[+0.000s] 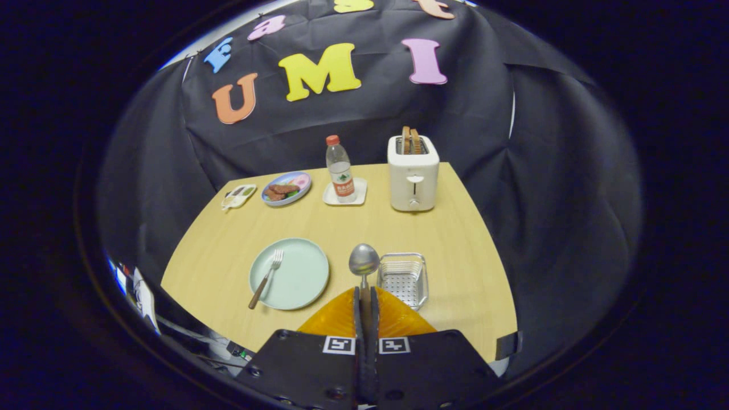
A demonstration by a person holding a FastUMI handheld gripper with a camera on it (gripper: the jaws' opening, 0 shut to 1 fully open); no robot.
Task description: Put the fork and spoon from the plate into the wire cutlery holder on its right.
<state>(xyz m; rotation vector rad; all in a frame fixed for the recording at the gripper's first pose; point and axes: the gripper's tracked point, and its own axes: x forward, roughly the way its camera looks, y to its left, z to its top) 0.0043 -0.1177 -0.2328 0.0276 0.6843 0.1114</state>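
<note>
My gripper (365,291) is shut on the spoon (364,261), whose handle runs back between the fingers while its metal bowl sticks out ahead, held above the table. The wire cutlery holder (403,279) stands just right of the spoon's bowl and beside the fingertips. Left of the fingers lies the pale green plate (299,285). A fork (266,279) with a wooden handle rests across the plate's left part, tines pointing away, handle end hanging over the near rim.
At the back of the wooden table (467,273) stand a white toaster (413,173) holding toast, a water bottle (340,171) on a white coaster, a plate of food (286,188) and a small tray (238,196). The table's right edge lies beyond the holder.
</note>
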